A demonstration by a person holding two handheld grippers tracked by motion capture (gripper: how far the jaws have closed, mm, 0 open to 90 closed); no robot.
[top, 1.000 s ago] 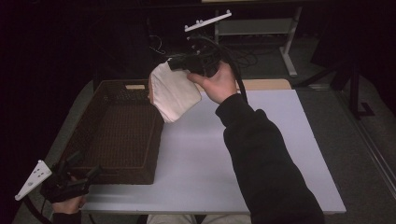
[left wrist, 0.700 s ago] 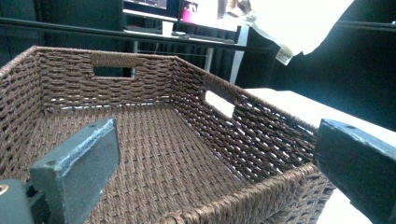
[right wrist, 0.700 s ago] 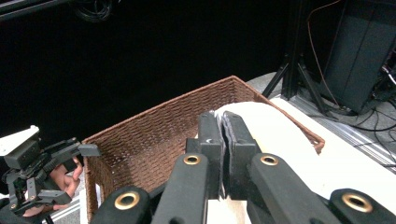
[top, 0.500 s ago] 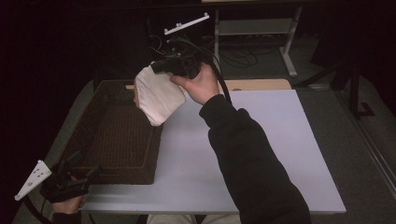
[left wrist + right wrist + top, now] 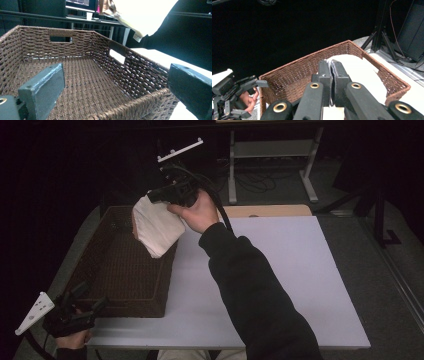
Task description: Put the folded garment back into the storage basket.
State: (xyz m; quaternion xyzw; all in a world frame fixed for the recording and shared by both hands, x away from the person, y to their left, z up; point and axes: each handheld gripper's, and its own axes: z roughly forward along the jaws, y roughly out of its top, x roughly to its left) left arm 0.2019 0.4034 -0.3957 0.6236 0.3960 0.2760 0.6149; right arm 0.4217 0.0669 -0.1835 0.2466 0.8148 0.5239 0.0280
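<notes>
Right claw (image 5: 159,200) grips a white cloth (image 5: 156,227) above the empty wicker basket (image 5: 107,297); left claw (image 5: 87,300) gapes open.

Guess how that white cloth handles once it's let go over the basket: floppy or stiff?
Probably floppy: the white cloth hangs in a sagging fold from the right gripper, which pinches one edge. Likely light, since that thin pinch carries it all. It should crumple into the wicker basket, not roll or slide.
</notes>
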